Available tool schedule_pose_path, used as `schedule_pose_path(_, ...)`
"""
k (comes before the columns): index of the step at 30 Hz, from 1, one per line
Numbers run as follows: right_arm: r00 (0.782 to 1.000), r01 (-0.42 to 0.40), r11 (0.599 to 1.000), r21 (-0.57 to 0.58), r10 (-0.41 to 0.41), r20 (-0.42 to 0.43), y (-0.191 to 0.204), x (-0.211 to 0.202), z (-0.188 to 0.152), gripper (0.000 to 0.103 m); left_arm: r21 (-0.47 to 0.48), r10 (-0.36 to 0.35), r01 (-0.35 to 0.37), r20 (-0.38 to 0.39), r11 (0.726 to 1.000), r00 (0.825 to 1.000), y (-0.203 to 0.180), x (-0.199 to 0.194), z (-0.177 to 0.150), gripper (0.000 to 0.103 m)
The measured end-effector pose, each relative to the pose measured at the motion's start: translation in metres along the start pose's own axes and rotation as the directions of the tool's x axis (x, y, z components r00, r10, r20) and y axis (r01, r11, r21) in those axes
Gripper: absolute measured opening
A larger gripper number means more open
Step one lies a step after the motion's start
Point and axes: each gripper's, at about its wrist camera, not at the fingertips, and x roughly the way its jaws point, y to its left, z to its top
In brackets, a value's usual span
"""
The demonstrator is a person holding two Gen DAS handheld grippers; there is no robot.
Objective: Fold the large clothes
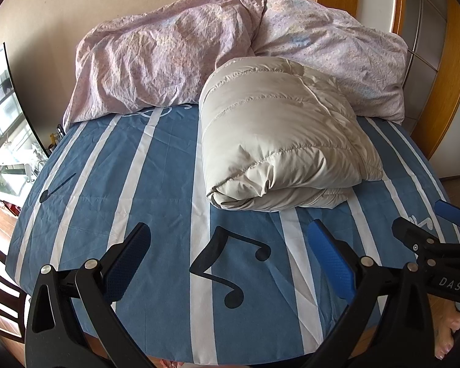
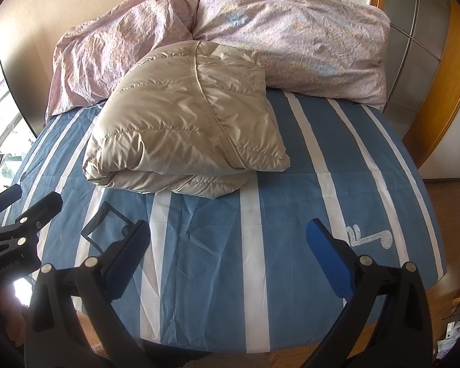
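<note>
A beige quilted down jacket point(image 1: 282, 141) lies folded into a thick bundle on the blue striped bed sheet point(image 1: 156, 184); it also shows in the right wrist view point(image 2: 184, 128). My left gripper point(image 1: 230, 242) is open and empty, held over the near part of the bed, short of the jacket. My right gripper point(image 2: 230, 239) is open and empty, also over the near part of the bed. The right gripper shows at the right edge of the left wrist view point(image 1: 426, 217), and the left gripper at the left edge of the right wrist view point(image 2: 30, 196).
A crumpled pink floral duvet point(image 1: 174, 61) is heaped along the head of the bed against the wall, touching the jacket's far side. A wooden wardrobe point(image 2: 438, 70) stands to the right. A window and a desk point(image 1: 3, 153) are to the left.
</note>
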Motion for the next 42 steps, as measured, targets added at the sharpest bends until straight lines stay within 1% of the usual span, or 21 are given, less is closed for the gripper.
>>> schedule_pose_path(42, 1.000, -0.007, 1.000, -0.003, 0.007, -0.004, -0.0004, 0.0037, 0.0005, 0.101, 0.010, -0.011, 0.011, 0.003, 1.000, 1.000, -0.0024, 0.0012, 0.0006, 0.102)
